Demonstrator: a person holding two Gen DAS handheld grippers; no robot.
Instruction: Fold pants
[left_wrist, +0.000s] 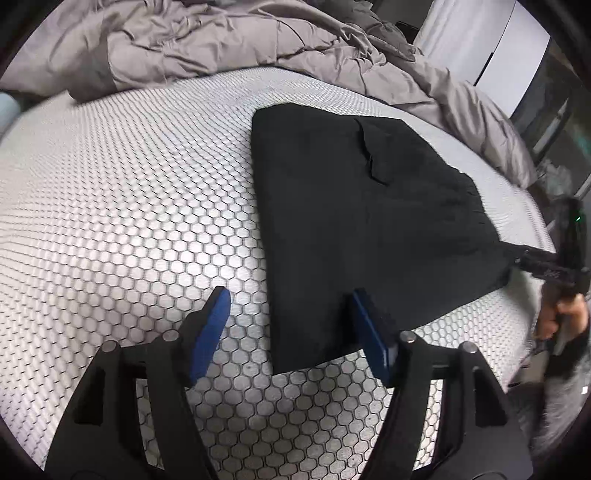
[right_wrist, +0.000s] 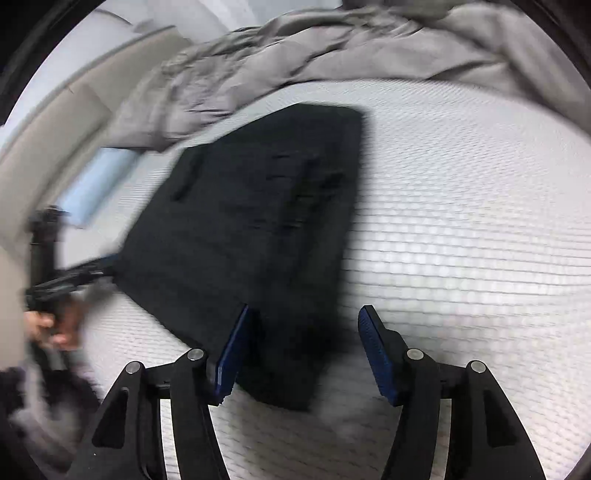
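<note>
On the mattress (left_wrist: 129, 192), folded black pants (left_wrist: 369, 229); both grippers' fingers (left_wrist: 212, 328) (right_wrist: 376, 350) released, empty.

Mattress (left_wrist: 129, 192): pants (left_wrist: 351, 206), seemingly duvet (left_wrist: 221, 40).

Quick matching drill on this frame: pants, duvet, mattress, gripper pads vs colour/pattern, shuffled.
1 pants
2 duvet
3 mattress
4 left gripper pads

a blue
b grey, crumpled
c black
d white with hexagon pattern

Pairs: 1-c, 2-b, 3-d, 4-a
</note>
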